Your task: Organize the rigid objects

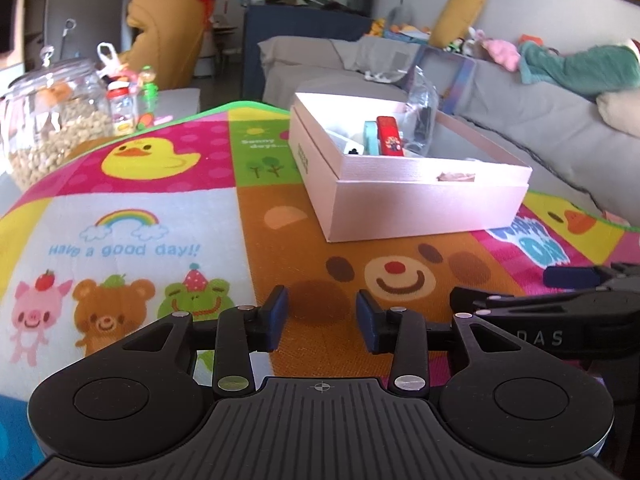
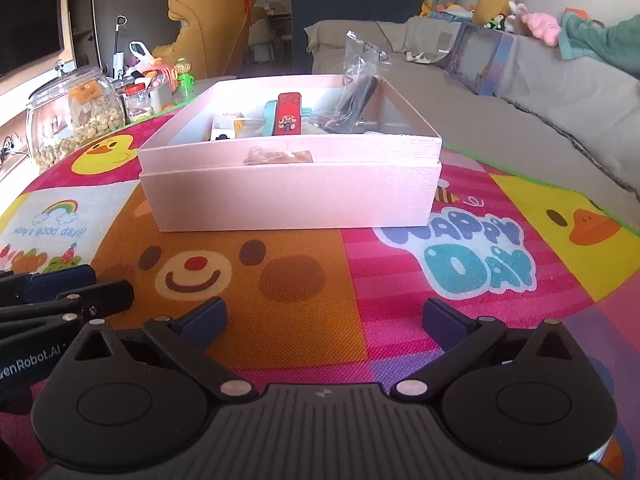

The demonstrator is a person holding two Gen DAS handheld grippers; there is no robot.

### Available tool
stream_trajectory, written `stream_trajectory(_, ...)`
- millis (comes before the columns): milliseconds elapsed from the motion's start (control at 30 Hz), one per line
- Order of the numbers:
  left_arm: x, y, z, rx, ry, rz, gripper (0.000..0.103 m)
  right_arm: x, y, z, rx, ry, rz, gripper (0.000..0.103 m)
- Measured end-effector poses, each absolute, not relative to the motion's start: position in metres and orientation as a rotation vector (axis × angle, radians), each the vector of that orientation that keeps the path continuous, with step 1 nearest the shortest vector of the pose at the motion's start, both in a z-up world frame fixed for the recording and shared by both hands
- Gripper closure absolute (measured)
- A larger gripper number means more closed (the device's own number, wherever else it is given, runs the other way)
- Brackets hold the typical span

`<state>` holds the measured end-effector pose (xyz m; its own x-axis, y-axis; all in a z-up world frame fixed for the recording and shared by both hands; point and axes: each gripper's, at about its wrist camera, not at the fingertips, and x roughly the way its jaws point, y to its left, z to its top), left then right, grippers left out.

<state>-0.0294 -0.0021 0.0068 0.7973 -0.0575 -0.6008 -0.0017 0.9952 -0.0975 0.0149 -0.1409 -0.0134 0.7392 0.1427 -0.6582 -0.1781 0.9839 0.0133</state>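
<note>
A pale pink cardboard box (image 2: 292,196) sits on a cartoon-printed play mat (image 2: 440,320) before a grey sofa (image 2: 520,120); only the right-wrist view shows a wall television (image 2: 28,20), with left gripper (image 1: 322,316) and right gripper (image 2: 324,320) both agape, empty.

Box (image 2: 288,196): pale pink, plain.
Mat (image 2: 400,280) under box: patchwork of pink, orange, yellow, white; bear face, ducks, rainbow.
Case (image 2: 287,114) inside box: red, cartoon print.
Tool pads (image 2: 206,316): dark blue.

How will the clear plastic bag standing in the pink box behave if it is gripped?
The clear plastic bag looks thin and crinkled, so it would probably crumple. Its glossy film may be slippery. It leans on the wall of the pink box, so a push could tip it.
</note>
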Motion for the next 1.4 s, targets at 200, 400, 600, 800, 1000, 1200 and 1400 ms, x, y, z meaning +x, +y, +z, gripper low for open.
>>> stream_trajectory(200,-0.0297,-0.0087,0.0062,-0.049,0.645,-0.016,0.062,0.0122,-0.1406,-0.0155,-0.033,0.694,0.153,0.000)
stream_trajectory(400,-0.0306,-0.0092,0.0058,-0.039,0.645,-0.014,0.062,0.0110,-0.1397,-0.0164,-0.039,0.689,0.152,0.000)
stream_trajectory(600,-0.0304,-0.0093,0.0058,-0.037,0.645,-0.013,0.062,0.0109,-0.1395,-0.0166,-0.041,0.688,0.150,0.000)
stream_trajectory(800,-0.0297,-0.0076,0.0063,-0.052,0.644,-0.015,0.062,0.0109,-0.1395,-0.0165,-0.041,0.688,0.150,0.000)
stream_trajectory(1000,-0.0288,-0.0049,0.0061,-0.066,0.642,-0.017,0.063,0.0109,-0.1394,-0.0165,-0.041,0.688,0.150,0.000)
stream_trajectory(1200,-0.0294,-0.0062,0.0063,-0.062,0.642,-0.014,0.063,0.0109,-0.1394,-0.0165,-0.041,0.688,0.150,0.000)
stream_trajectory(1400,-0.0294,-0.0060,0.0062,-0.060,0.642,-0.014,0.063,0.0108,-0.1395,-0.0165,-0.041,0.688,0.150,0.000)
